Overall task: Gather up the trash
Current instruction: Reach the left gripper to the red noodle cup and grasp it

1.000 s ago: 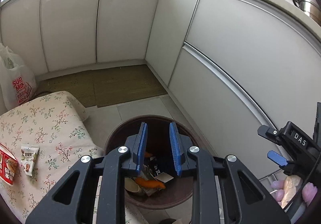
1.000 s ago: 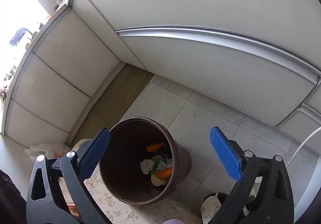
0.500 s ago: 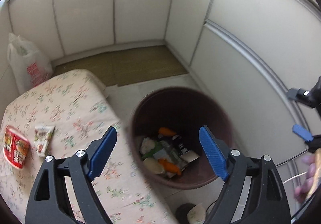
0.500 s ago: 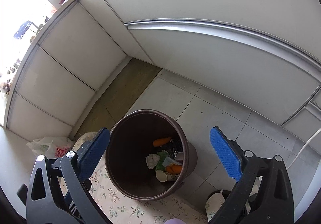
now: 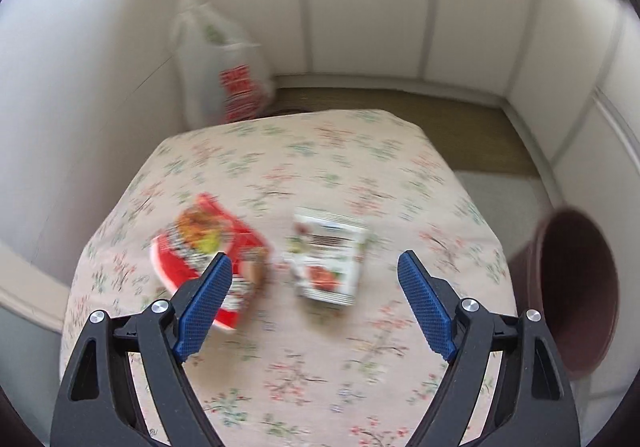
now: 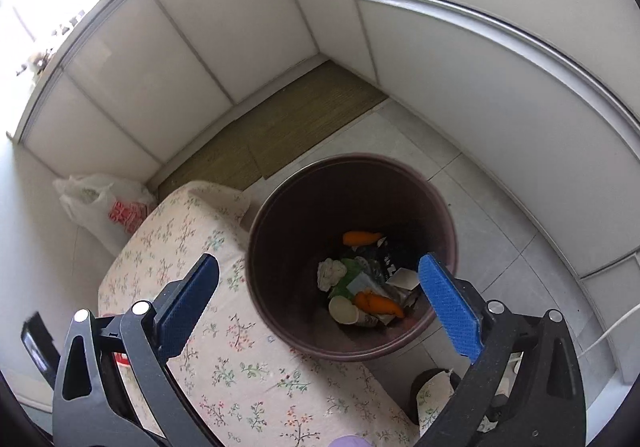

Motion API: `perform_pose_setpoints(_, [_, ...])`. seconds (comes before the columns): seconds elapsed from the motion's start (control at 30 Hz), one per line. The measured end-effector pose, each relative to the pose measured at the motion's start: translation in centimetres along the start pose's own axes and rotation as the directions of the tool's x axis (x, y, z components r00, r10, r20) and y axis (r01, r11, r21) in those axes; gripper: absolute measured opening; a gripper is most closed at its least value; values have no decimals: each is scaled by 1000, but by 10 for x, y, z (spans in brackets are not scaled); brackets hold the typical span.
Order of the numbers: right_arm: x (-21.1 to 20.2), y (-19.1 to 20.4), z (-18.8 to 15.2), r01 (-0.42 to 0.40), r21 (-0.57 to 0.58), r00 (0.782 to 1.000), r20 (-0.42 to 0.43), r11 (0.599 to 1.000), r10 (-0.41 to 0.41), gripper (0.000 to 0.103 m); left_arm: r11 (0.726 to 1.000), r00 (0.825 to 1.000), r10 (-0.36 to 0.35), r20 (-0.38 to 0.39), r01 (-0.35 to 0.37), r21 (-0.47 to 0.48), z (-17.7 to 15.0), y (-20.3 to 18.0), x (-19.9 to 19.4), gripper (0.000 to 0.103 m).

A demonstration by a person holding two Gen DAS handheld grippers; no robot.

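Just ahead of the left claw (image 5: 310, 311), between its wide-spread fingers, a white snack packet (image 5: 326, 255) lies flat on the flowery desk (image 5: 280, 163), long side pointing away. Its left finger covers part of a red wrapper (image 5: 204, 239). Off over the bin (image 6: 280, 207), the right claw (image 6: 318, 307) hangs spread and empty, so the left is nearer.

Two wrappers (image 5: 326, 257) lie side by side on the table (image 5: 320, 367), the bin (image 6: 352, 259) beside its right edge.
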State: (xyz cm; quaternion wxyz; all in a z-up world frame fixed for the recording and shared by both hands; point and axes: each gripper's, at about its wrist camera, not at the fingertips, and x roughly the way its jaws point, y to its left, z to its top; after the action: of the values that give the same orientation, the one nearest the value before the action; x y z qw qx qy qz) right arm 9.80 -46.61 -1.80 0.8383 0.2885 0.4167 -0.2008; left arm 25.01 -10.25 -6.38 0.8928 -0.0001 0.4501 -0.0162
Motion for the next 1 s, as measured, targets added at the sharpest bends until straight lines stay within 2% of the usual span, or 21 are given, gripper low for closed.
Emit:
perform_pose_setpoints(0.03, [3,6,-2,-2,-11,1000,-8,1000,2,96,996,1000,-20,-7,20,-85,1,24,0,83])
perform_pose_setpoints(0.1, [10,19,-6,-3,-34,1000,-20,999,3,96,971,998,-55,-25,48,-235,-3,64,5,85])
perform_pose_setpoints(0.17, [15,31,-10,-2,-61,999,-33,998,0,96,954,996,-66,-61,45,-297,-9,90,17,85])
perform_pose_setpoints(0.23, [20,43,-15,-3,-89,999,-46,996,-1,96,976,997,4,-79,-21,-216,-14,94,22,85])
perform_pose_setpoints(0.3, [23,53,-20,-1,-114,998,-55,993,-6,96,994,995,73,-70,-78,-71,-14,82,24,86])
perform_pose_setpoints(0.33, [25,58,-22,0,-126,998,-58,992,-8,96,995,992,101,-77,-101,4,-16,76,26,90])
perform_pose_setpoints(0.37, [27,62,-24,1,-136,998,-62,991,-9,96,988,986,133,-100,-124,97,-17,66,32,92])
perform_pose_setpoints(0.43, [31,71,-28,-4,-152,997,-74,988,-8,96,954,970,205,-130,-169,246,-20,47,45,92])
perform_pose_setpoints(0.5, [34,77,-30,-7,-165,996,-86,986,-7,96,914,955,279,-97,-233,331,-21,37,52,93])
perform_pose_setpoints(0.57, [37,84,-33,-4,-186,995,-94,982,-14,96,874,936,337,-104,-270,405,-21,31,68,94])
perform_pose_setpoints(0.63, [39,91,-36,1,-213,995,-96,977,-22,96,848,913,376,-159,-270,456,-19,29,88,94])
perform_pose_setpoints(0.7, [41,99,-38,7,-236,995,-94,972,-30,96,829,900,404,-164,-284,482,-14,28,102,94])
perform_pose_setpoints(0.83, [45,110,-40,9,-263,995,-94,965,-35,96,787,897,413,-158,-264,558,-10,20,121,93])
perform_pose_setpoints(0.9, [49,116,-42,8,-277,994,-102,961,-38,96,768,900,414,-136,-265,583,-10,19,124,90])
perform_pose_setpoints(1.0, [56,125,-47,3,-297,992,-122,955,-41,96,848,926,337,-171,-219,483,-5,37,115,88])
